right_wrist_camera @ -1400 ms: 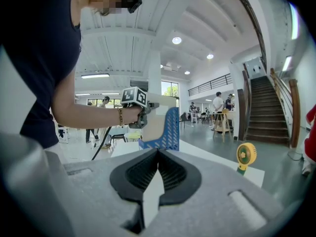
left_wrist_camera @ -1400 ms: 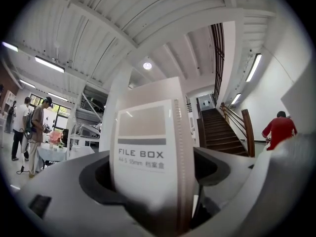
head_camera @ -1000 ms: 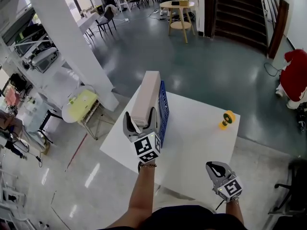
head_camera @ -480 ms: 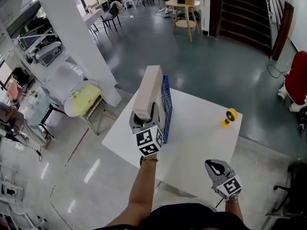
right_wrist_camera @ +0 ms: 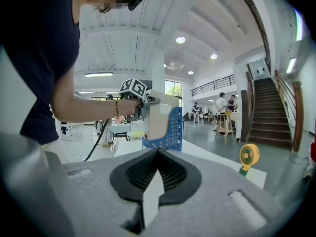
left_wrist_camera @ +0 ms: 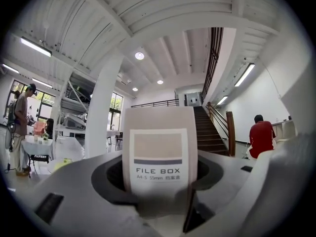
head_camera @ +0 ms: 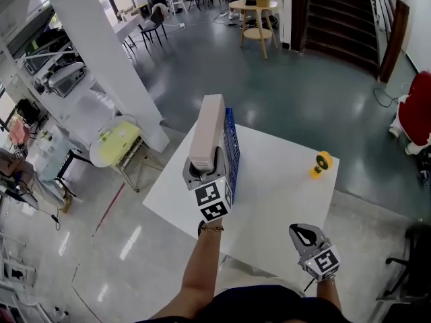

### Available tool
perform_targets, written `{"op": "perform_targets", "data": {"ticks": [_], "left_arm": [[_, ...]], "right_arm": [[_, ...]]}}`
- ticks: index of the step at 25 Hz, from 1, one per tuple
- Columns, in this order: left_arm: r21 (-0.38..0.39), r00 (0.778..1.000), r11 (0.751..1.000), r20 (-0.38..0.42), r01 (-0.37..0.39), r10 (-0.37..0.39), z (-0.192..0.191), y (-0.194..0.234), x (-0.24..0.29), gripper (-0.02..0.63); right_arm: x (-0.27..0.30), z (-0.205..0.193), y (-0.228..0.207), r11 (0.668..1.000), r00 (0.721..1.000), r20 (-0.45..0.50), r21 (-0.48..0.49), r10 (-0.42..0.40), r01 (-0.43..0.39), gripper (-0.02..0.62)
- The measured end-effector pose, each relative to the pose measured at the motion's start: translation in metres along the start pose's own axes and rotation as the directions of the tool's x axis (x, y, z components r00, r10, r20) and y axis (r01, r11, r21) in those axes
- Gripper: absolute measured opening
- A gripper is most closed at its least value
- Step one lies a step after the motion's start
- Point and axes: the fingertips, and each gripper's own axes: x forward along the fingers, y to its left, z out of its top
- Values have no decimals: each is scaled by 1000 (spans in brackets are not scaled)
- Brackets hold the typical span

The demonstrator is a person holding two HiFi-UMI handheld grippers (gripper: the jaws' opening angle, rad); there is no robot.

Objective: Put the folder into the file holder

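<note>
The folder [head_camera: 207,130] is a beige file box, upright on its long edge at the table's left side. It leans against the left face of the blue lattice file holder [head_camera: 231,155]. In the right gripper view the holder's blue base [right_wrist_camera: 170,130] shows under the folder [right_wrist_camera: 160,117]. My left gripper [head_camera: 204,169] has just been closing its jaws and now grips the folder's near spine [left_wrist_camera: 159,152], label toward the camera. My right gripper [head_camera: 304,235] hovers shut and empty at the table's near right corner, its jaws [right_wrist_camera: 157,181] meeting.
The white table [head_camera: 283,187] carries a small yellow fan [head_camera: 320,163] near its far right edge. A white pillar [head_camera: 101,59] and a yellow-topped stool [head_camera: 118,143] stand left of the table. A person in red [left_wrist_camera: 260,136] sits far right.
The left gripper's jaws went from standing wide around the folder's spine to clamping it. The left hand shifted slightly. The right gripper stayed in place.
</note>
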Motion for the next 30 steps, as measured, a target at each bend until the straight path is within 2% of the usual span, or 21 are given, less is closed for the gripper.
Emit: {"op": "perform_targets", "data": {"ticks": [4,9,14,22,26,30], "left_arm": [[6,999,1000,-15,-28,28,-1,-2,0,268],[22,1000,1000,-17,-10,10,-2,-9,-3,265],[-44,1000,999,9,3,-3,2,2,-7,265],[-43,1000,999,10,9,-8,9,1,-16,265],[-27,1000,999,2,31,-31,14,-3,-19,267],[29,998,998,-46,47,-46,-3,-7,-12,266]], "right_arm": [[0,0,2,1000,1000,9,11,0,0,3],[3,-3,10,1000,1000,1,17,11,-12,3],[3,-5,9,1000,1000,2,18,11,-11,3],[3,-5,7,1000,1000,-12,16,-4,5,3],[5,-1,11,1000,1000,-9,17,15,-15,3],[8,-9,11,1000,999,-22,8,27,-27,3]]}}
